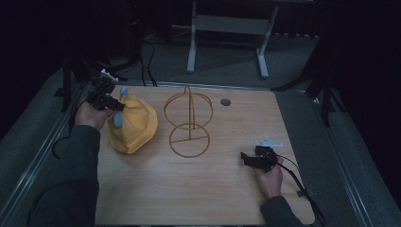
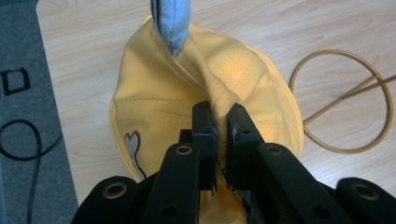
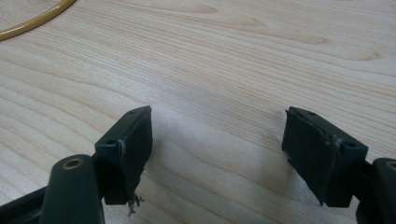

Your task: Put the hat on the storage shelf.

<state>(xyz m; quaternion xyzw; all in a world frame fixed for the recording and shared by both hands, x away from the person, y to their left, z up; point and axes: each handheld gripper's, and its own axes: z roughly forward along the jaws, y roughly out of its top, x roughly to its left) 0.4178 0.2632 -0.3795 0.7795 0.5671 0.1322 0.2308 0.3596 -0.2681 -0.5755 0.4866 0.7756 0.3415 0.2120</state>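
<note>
Yellow cloth hat [image 1: 132,125] on the left part of the wooden table [image 1: 198,189], bunched up, a fold of its fabric pinched between the black jaws of the left gripper [image 2: 222,123], which are pressed together on the cloth. Light blue piece [image 2: 172,23] at the far edge of the hat in the left gripper view, with a small heart-shaped mark [image 2: 133,144] on the yellow fabric near the jaws. Just right of the hat, not touching it, a wire stand [image 1: 189,120] of golden rings around an upright rod. Right gripper [image 1: 249,159] low over bare wood at the near right, well apart from hat and stand, jaws spread wide with nothing between them.
</note>
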